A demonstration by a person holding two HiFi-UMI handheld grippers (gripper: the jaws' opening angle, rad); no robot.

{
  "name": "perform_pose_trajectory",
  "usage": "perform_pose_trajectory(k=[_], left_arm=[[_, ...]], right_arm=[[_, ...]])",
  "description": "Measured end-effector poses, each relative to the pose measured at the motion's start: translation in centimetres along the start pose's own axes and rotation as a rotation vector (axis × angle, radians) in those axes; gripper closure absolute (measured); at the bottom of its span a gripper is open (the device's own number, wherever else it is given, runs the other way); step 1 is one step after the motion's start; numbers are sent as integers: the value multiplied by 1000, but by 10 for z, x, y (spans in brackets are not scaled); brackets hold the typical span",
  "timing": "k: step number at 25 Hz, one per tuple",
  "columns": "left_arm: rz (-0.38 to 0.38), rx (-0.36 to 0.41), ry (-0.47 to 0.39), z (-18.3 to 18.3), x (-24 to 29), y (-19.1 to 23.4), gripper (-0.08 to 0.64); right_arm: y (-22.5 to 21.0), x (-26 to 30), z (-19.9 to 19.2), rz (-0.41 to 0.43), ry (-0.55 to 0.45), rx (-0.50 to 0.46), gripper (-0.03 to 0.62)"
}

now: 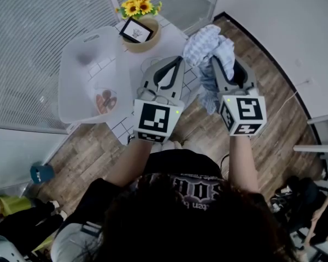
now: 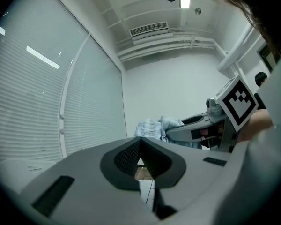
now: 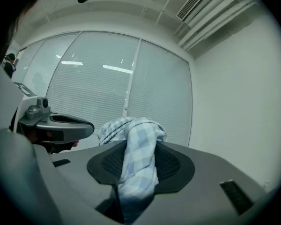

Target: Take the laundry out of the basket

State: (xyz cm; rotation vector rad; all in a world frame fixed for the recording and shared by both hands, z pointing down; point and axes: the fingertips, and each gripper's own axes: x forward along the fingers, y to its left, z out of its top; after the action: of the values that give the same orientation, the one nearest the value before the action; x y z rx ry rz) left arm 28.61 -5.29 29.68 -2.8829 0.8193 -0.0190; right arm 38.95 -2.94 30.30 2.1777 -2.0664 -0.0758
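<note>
Though crumpled, soft blue-checked cloth [image 3: 139,158]

Checked cloth [image 1: 205,42], partly behind right claw [image 1: 227,64]

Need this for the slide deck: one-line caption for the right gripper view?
Right tongs shut on a pale blue checked cloth, held before window blinds; left tongs alongside at left.

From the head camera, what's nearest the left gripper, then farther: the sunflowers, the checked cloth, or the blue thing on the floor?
1. Checked cloth: just right of the left gripper, in the right gripper.
2. Sunflowers: on the table, up-left.
3. Blue thing: on the floor, far lower left.
</note>
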Motion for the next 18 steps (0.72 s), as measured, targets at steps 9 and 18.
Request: perform_pose_trajectory(k=[9,18], left_arm=[[-60,-4,-7,2,10,-23,561],[-105,-7,-8,0,14,-43,561]], right_arm=[[-20,-23,-9,-64,2,25,426],[-27,-41,-16,-100,0,28,426]])
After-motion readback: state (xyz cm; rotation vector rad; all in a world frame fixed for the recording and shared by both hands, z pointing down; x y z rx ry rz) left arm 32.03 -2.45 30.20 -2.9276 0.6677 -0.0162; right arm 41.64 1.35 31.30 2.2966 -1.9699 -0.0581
